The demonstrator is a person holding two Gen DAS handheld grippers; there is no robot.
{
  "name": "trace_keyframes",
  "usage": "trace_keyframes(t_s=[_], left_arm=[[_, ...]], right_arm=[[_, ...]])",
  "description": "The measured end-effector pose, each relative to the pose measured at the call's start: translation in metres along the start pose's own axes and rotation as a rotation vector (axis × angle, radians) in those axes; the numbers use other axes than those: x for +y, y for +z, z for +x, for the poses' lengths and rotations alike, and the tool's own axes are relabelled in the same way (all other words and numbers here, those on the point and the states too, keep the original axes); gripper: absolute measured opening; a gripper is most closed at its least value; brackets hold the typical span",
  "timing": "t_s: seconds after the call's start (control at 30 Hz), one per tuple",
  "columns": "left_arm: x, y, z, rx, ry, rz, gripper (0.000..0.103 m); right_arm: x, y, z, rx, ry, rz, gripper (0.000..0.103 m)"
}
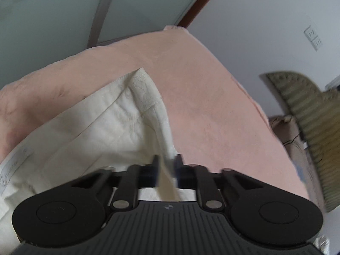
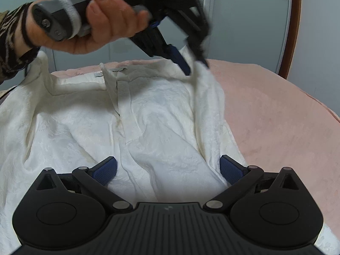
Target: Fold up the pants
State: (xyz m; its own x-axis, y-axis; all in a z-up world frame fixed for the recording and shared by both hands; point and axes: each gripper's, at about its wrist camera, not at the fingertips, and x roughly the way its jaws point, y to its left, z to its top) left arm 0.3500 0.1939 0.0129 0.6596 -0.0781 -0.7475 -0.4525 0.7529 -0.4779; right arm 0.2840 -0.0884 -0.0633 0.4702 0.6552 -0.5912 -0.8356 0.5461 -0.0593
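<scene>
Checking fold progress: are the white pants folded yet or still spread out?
Spread: the pants lie open over the pink cover, one edge pinched up by the left gripper.

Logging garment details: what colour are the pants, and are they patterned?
Cream-white pants with a faint tone-on-tone woven pattern, clearest in the right wrist view.

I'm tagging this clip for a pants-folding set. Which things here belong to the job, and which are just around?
Job: white pants; left gripper, shut on their edge; right gripper, open over them.

Around: pink bedcover; green ribbed thing; wall switch.
</scene>
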Motion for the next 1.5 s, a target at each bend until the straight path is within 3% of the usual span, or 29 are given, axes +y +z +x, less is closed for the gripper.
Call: trace_keyframes(t_s=[0.17, 0.27, 0.43, 0.53, 0.73, 0.8, 0.9, 0.97, 1.03, 1.07, 1.17, 1.27, 1.33, 1.4, 1.5], left_arm=[[0.019, -0.033, -0.053, -0.107, -0.050, 0.058, 0.003], [0.040, -0.062, -0.089, -0.138, -0.107, 0.076, 0.003], [0.084, -0.115, -0.140, -0.122, -0.229, 0.026, 0.003], [0.095, -0.142, -0.159, -0.182, -0.228, 0.049, 0.003], [0.090, -0.158, -0.158, -0.248, -0.169, 0.107, 0.002], [0.088, -0.158, -0.156, -0.262, -0.153, 0.114, 0.006], [0.089, -0.154, -0.148, -0.254, -0.146, 0.084, 0.015], [0.093, -0.149, -0.141, -0.245, -0.139, 0.051, 0.019], [0.092, -0.143, -0.131, -0.235, -0.135, 0.018, 0.031], [0.093, -0.141, -0.128, -0.231, -0.135, -0.001, 0.036], [0.099, -0.135, -0.121, -0.236, -0.133, -0.040, 0.038], [0.105, -0.132, -0.118, -0.268, -0.109, -0.065, 0.038], [0.108, -0.128, -0.119, -0.271, -0.102, -0.056, 0.022], [0.112, -0.127, -0.123, -0.273, -0.099, -0.036, 0.005], [0.117, -0.130, -0.132, -0.283, -0.127, -0.012, 0.005]], right_arm=[[0.010, -0.003, -0.016, -0.064, -0.083, 0.030, 0.103], [0.020, -0.014, -0.050, -0.140, -0.085, 0.128, 0.103], [0.046, -0.040, -0.114, -0.214, -0.120, 0.264, 0.103], [0.050, -0.058, -0.143, -0.252, -0.107, 0.420, 0.103], [-0.007, -0.104, -0.155, -0.395, 0.066, 1.012, 0.103], [-0.016, -0.114, -0.149, -0.414, 0.058, 1.126, 0.102], [-0.017, -0.117, -0.140, -0.387, 0.051, 1.194, 0.100], [-0.014, -0.120, -0.134, -0.412, 0.134, 1.234, 0.100], [-0.013, -0.118, -0.123, -0.421, 0.183, 1.260, 0.100], [-0.012, -0.114, -0.116, -0.410, 0.179, 1.260, 0.100], [-0.014, -0.107, -0.113, -0.390, 0.101, 1.239, 0.099], [-0.014, -0.113, -0.114, -0.388, -0.005, 1.255, 0.082], [-0.016, -0.115, -0.112, -0.386, -0.033, 1.291, 0.048], [-0.014, -0.118, -0.114, -0.372, -0.068, 1.302, 0.027], [-0.007, -0.123, -0.120, -0.368, -0.093, 1.276, 0.017]])
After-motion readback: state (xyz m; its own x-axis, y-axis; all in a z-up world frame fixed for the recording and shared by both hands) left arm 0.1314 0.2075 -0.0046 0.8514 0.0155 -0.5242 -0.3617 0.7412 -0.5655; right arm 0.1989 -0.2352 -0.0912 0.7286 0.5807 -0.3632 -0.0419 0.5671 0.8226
